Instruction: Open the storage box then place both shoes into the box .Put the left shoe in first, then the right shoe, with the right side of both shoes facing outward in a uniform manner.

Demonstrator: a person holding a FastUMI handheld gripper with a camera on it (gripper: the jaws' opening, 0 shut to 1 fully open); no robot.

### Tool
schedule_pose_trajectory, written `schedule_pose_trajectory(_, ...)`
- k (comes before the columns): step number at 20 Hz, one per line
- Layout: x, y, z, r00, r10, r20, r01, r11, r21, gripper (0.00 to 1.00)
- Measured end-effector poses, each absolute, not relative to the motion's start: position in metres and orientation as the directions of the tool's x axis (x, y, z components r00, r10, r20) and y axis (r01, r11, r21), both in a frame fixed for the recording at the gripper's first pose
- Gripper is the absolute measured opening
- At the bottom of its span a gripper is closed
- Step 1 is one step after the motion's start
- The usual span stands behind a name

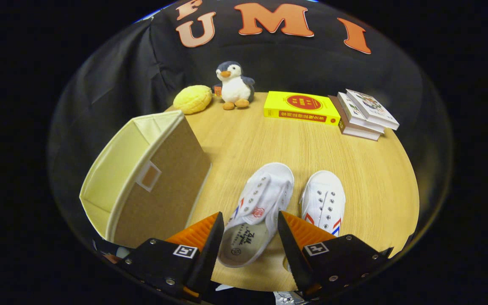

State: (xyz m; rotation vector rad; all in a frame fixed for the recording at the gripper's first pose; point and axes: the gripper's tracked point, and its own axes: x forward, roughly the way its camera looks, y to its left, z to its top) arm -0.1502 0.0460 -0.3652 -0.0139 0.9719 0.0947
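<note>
Two white canvas shoes with red and blue side stripes lie on the wooden table, toes pointing away from me. The left shoe [254,212] has its heel opening between my fingers, with a gap on each side. The right shoe [323,199] lies just beyond my right finger, partly hidden by it. My gripper [250,220] is open and hovers over the left shoe's heel. A cream fabric storage box [142,178] with a cork-brown side stands to the left of the shoes, its top open and the inside bare.
At the back of the table [354,169] sit a yellow bun-shaped toy [192,99], a plush penguin [234,86], a yellow book [301,108] and a stack of books [364,113]. Bare wood lies between the shoes and these things.
</note>
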Motion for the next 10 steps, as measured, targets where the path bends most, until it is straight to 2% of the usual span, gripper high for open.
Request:
schedule_pose_trajectory(4,-0.159,0.028,-0.397,0.519,0.021,-0.854,-0.060,0.998,-0.012,0.68)
schedule_pose_trajectory(6,-0.156,0.024,-0.414,0.503,0.018,-0.864,-0.040,0.999,-0.003,0.56)
schedule_pose_trajectory(7,-0.151,0.023,-0.418,0.504,0.010,-0.863,-0.019,1.000,0.001,0.44)
schedule_pose_trajectory(9,-0.140,0.025,-0.425,0.509,0.013,-0.860,0.020,0.999,0.027,0.31)
schedule_pose_trajectory(10,-0.133,0.024,-0.425,0.518,0.004,-0.855,0.041,0.999,0.030,0.28)
